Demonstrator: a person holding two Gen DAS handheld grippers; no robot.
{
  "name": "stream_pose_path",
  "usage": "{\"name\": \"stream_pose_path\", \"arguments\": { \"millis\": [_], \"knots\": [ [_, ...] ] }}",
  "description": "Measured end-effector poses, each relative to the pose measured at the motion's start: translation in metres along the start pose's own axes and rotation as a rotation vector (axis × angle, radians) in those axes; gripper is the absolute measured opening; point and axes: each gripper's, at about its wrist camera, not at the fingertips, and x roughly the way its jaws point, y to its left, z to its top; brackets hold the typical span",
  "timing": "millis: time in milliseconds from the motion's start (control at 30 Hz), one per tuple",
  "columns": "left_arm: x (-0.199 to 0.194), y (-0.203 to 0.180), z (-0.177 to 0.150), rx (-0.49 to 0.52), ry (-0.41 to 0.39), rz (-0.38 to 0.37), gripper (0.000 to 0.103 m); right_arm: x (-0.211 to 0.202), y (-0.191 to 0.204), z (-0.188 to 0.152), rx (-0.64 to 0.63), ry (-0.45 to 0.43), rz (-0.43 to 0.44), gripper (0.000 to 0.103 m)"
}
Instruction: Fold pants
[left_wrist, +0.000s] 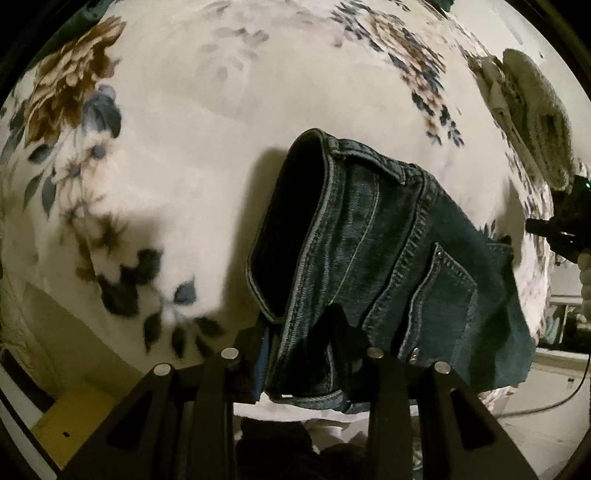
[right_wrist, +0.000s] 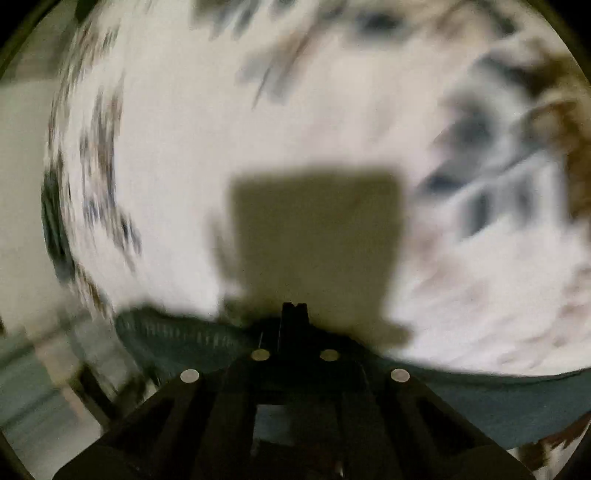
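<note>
Jeans (left_wrist: 388, 251) held above the flowered bed (left_wrist: 184, 166) | left tool (left_wrist: 306, 332) pinches waistband, narrow | right tool (right_wrist: 294, 308) clamped tight on denim edge | advice: keep both edges taut, lower evenly for a flat fold

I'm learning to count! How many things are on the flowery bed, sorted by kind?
Jeans: 1
Folded towels: 1, at the bed's far edge
Flowery bedspread: 1
Grippers: 2, left gripper and right gripper
Total: 5
</note>
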Motion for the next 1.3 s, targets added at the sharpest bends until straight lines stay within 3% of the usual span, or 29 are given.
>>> {"name": "stream_pose_path", "arguments": {
  "millis": [67, 167, 267, 333, 367, 400, 467, 533, 567, 633, 700, 733, 833, 967, 1067, 1167, 1300],
  "knots": [
    [-0.009, 0.001, 0.0, -0.029, -0.002, -0.004, 0.029, -0.02, -0.007, 0.006, 0.016, 0.0, 0.065, 0.001],
    [-0.022, 0.002, -0.002, -0.066, -0.019, 0.016, 0.029, -0.027, 0.009, -0.011, -0.108, 0.069, 0.07, 0.002],
    [-0.039, 0.005, -0.005, -0.094, -0.076, 0.044, 0.034, 0.014, 0.016, -0.052, -0.174, 0.227, 0.093, 0.003],
    [-0.043, 0.005, -0.004, -0.095, -0.098, 0.075, 0.047, 0.044, 0.018, -0.057, -0.189, 0.265, 0.042, 0.003],
    [-0.042, 0.004, -0.003, -0.091, -0.098, 0.089, 0.059, 0.049, 0.017, -0.054, -0.183, 0.242, 0.019, 0.003],
    [-0.041, 0.002, -0.002, -0.091, -0.095, 0.098, 0.064, 0.046, 0.011, -0.041, -0.148, 0.162, -0.006, 0.002],
    [-0.039, -0.006, 0.0, -0.08, -0.098, 0.101, 0.064, 0.026, -0.013, -0.019, 0.023, 0.022, 0.072, 0.002],
    [-0.038, -0.019, 0.001, -0.051, -0.1, 0.106, 0.064, -0.004, -0.024, -0.015, 0.051, -0.11, 0.071, 0.003],
    [-0.037, -0.027, 0.001, -0.032, -0.098, 0.104, 0.064, -0.017, -0.029, -0.014, 0.047, -0.115, 0.106, 0.004],
    [-0.034, -0.046, 0.004, -0.003, -0.096, 0.099, 0.064, -0.027, -0.038, -0.023, 0.049, -0.084, 0.166, 0.019],
    [-0.033, -0.067, 0.003, 0.036, -0.1, 0.092, 0.064, -0.043, -0.048, -0.05, 0.023, -0.108, 0.157, 0.077],
    [-0.032, -0.08, 0.002, 0.059, -0.104, 0.092, 0.064, -0.038, -0.04, -0.07, 0.032, -0.131, 0.155, 0.083],
    [-0.028, -0.126, -0.005, 0.137, -0.111, 0.08, 0.064, -0.053, -0.088, -0.129, 0.13, -0.216, 0.176, 0.086],
    [-0.005, -0.194, -0.02, 0.239, -0.084, 0.059, 0.064, -0.067, -0.193, -0.216, 0.377, -0.331, 0.221, 0.086],
    [0.029, -0.252, -0.036, 0.318, -0.051, 0.087, 0.066, -0.069, -0.283, -0.278, 0.596, -0.431, 0.236, 0.086],
    [0.067, -0.296, -0.049, 0.364, 0.004, 0.114, 0.077, -0.083, -0.362, -0.323, 0.745, -0.539, 0.228, 0.086],
    [0.109, -0.333, -0.068, 0.39, 0.076, 0.159, 0.078, -0.111, -0.478, -0.38, 0.956, -0.692, 0.254, 0.084]
  ]
}}
